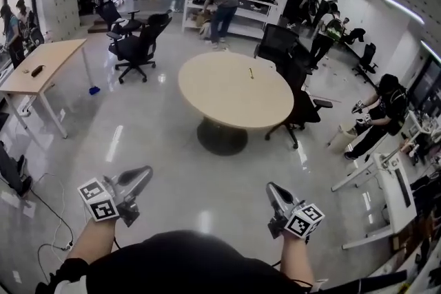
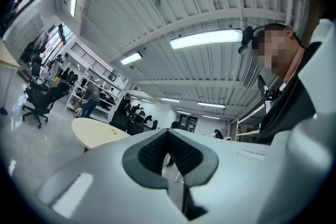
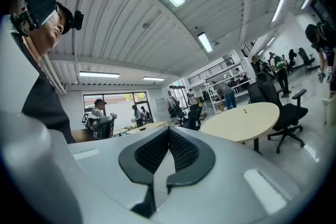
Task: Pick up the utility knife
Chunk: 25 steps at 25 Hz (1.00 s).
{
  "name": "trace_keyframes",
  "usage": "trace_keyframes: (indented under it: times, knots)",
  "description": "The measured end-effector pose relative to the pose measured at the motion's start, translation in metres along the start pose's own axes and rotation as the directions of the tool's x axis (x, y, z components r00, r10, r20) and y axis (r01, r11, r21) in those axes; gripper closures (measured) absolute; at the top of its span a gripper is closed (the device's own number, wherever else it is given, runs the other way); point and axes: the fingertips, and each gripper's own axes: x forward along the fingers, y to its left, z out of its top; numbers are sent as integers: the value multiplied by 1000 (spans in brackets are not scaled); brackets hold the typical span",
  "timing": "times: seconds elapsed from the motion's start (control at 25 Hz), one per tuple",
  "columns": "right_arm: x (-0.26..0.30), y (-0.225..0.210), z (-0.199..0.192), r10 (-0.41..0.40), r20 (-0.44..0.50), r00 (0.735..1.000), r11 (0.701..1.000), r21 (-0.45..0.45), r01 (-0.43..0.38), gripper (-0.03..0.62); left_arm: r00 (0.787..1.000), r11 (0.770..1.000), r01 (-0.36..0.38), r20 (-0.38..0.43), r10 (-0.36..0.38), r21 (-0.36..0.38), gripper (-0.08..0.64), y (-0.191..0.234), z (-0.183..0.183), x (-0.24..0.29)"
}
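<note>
Progress: nothing picked up yet. Left gripper (image 1: 145, 173): jaws together, nothing between them, held low and near in front of the person. Right gripper (image 1: 271, 188): likewise pressed together, empty. Both point across the floor toward the round table (image 1: 220, 96) and are well apart from it.

Knife (image 1: 251, 72): a small yellow item lying alone on the tabletop, just past the middle and a little right. It is too small to confirm, but I take it for the utility knife. Nothing touches it.

Left to do, as I judge: the whole approach, opening one pair of jaws, closing on the knife, lifting.

Surroundings, left to right:
- cable (image 1: 48, 213) on the floor, near left
- wooden desk (image 1: 58, 55) with a dark object (image 1: 36, 70) on it
- black chairs (image 1: 138, 45) left of the table, farther back
- a person (image 1: 222, 2) bent at the far shelves
- more chairs (image 1: 300, 89) tight against the table's right edge
- a person (image 1: 382, 107) crouched at far right by white desks (image 1: 386, 182)

In the way: nothing stands on the floor between grippers and table. The right-hand chairs crowd that side, so the near edge looks the easier approach, with a reach across the top.
</note>
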Motion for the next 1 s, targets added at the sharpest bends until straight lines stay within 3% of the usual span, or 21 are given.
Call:
trace_keyframes:
  times: [0.36,0.64,0.76,1.0]
  knots:
    - [71,-37,11,-101,-4,995,994,-29,101,577,994,993,108,-10,-109,-38,577,97,7,56]
    - [188,-42,46,-161,28,987,984,-71,163,577,978,978,210,-18,-210,-19,577,217,65,95]
    - [243,-47,55,-161,48,986,984,-65,164,577,975,975,220,-20,-221,-29,577,269,80,104]
    - [310,-61,59,-150,-7,989,984,-103,148,577,978,977,207,-10,-207,-43,577,338,96,117]
